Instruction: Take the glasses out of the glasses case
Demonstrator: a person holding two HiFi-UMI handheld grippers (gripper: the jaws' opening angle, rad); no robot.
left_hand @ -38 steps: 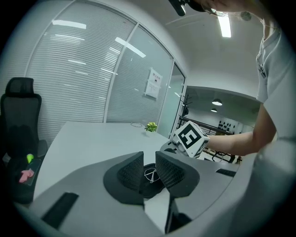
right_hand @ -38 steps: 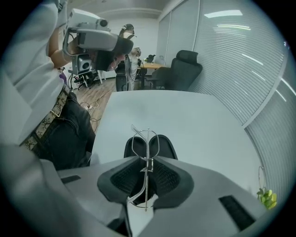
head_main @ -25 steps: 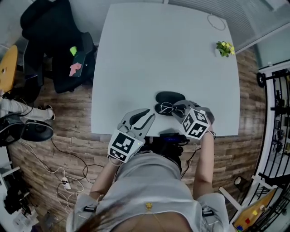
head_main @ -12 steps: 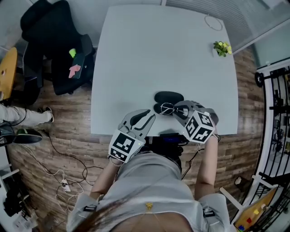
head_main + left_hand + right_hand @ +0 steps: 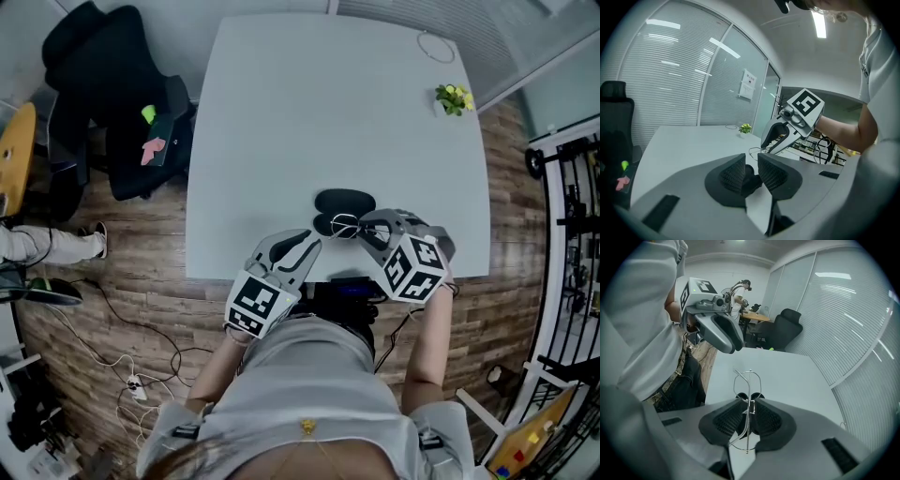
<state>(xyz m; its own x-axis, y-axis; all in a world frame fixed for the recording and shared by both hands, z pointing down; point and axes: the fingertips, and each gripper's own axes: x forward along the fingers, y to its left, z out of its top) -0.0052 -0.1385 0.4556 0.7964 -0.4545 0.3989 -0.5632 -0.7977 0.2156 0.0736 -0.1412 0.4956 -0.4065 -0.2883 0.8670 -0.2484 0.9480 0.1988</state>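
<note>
— Where are the glasses [image 5: 749, 403]?
— Just above the open glasses case [image 5: 344, 200], clamped near the bridge in my right gripper [image 5: 749, 416]. My left gripper [image 5: 751, 173] seems pinched on the case's near end.
— How do they handle?
— Light thin wire, probably easily bent. I'd hold them gently at the bridge, off the lenses.

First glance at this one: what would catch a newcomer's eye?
The thin wire glasses stand out first, pinched edge-on in the right tongs near the front edge of the white table. Right beside them lies the open black glasses case, and the left tongs appear closed on its near part.
</note>
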